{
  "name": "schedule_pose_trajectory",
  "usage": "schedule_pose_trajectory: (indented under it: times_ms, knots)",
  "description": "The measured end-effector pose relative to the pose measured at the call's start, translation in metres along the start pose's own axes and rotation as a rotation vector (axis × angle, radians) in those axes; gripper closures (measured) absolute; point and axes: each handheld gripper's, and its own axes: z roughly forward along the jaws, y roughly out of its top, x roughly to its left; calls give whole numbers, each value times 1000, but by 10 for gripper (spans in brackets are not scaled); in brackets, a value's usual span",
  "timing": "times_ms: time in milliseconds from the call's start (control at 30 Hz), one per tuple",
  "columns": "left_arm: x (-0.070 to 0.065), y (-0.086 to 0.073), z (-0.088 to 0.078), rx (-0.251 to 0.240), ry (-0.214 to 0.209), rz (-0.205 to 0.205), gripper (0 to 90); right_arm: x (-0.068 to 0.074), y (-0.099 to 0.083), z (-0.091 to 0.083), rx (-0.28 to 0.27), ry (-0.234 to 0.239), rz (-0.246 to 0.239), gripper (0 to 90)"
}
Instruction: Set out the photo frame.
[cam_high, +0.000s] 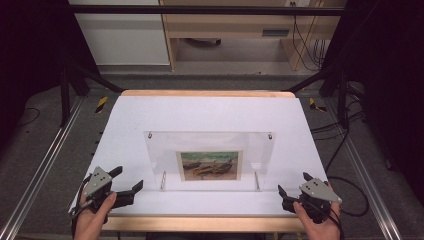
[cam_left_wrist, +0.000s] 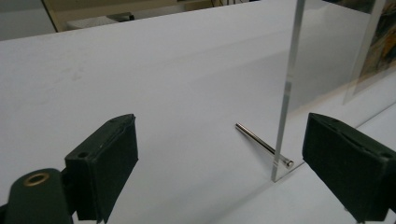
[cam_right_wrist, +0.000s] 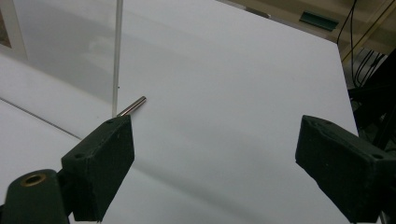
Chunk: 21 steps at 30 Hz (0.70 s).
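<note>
White tabletop (cam_high: 150, 115) with a wooden far edge; dark floor and rails flank both sides. At centre I see a clear acrylic frame (cam_high: 210, 145) standing upright on metal standoff pins (cam_left_wrist: 261, 142), a boat picture (cam_high: 210, 165) inside it. My left gripper (cam_high: 127, 181) sits at the near left corner, jaws apart, holding nothing. My right gripper (cam_high: 295, 187) sits at the near right corner, jaws likewise apart. Both are apart from the frame's side edges, with bare board between.

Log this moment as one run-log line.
left tool: open, empty | right tool: open, empty | acrylic picture frame: upright mid-table, untouched | white table
</note>
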Motion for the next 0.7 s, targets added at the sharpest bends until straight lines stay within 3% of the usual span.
schedule_pose_trajectory:
  times_ms: [400,700]
  knots:
    - [19,-3,-2,0,53,-24,98,-11,-3,5,22,-31,58,99]
    - [29,-1,7,26,86,-9,97,-19,-2,17,37,-57,129,95]
